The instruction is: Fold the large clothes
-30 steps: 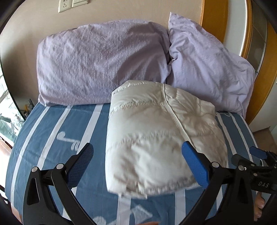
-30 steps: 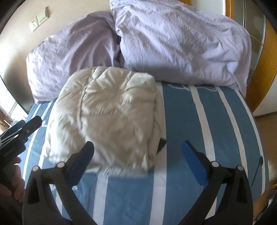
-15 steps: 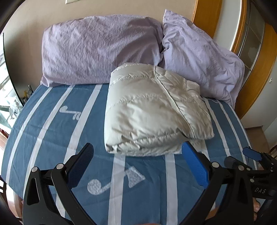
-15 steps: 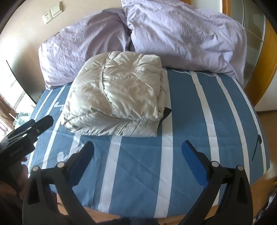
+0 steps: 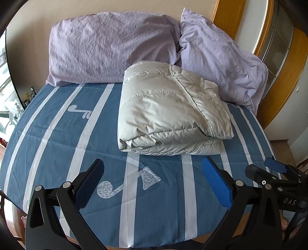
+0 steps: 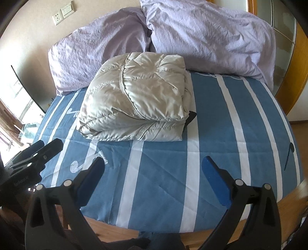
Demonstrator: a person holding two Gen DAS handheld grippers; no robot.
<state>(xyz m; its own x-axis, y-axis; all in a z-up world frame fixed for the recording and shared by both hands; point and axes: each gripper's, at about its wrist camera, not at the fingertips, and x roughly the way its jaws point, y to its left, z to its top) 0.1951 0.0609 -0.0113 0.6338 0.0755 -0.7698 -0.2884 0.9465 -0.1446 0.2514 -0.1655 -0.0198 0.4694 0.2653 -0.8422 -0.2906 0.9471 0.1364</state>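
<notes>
A cream quilted down jacket (image 5: 171,113) lies folded into a thick bundle on the blue striped bed sheet (image 5: 57,138), its far edge against the pillows. The right wrist view shows the same jacket (image 6: 138,102) from the other side, a dark lining corner poking out at its right edge. My left gripper (image 5: 154,180) is open, well back from the jacket over the bed's near part, with nothing between its fingers. My right gripper (image 6: 153,177) is open too, also short of the jacket and empty. Each gripper shows in the other's view: right gripper (image 5: 273,177), left gripper (image 6: 32,157).
Two lilac pillows (image 5: 113,48) (image 5: 221,57) lean on the wall behind the jacket. A wooden frame (image 5: 279,92) stands at the right. The bed's wooden near edge (image 6: 115,230) shows below the sheet. A wall socket (image 6: 57,17) sits above the pillows.
Both grippers have pulled back from the jacket toward the foot of the bed; the jacket now lies apart from them, looking smaller and farther, and has not moved on the sheet.
</notes>
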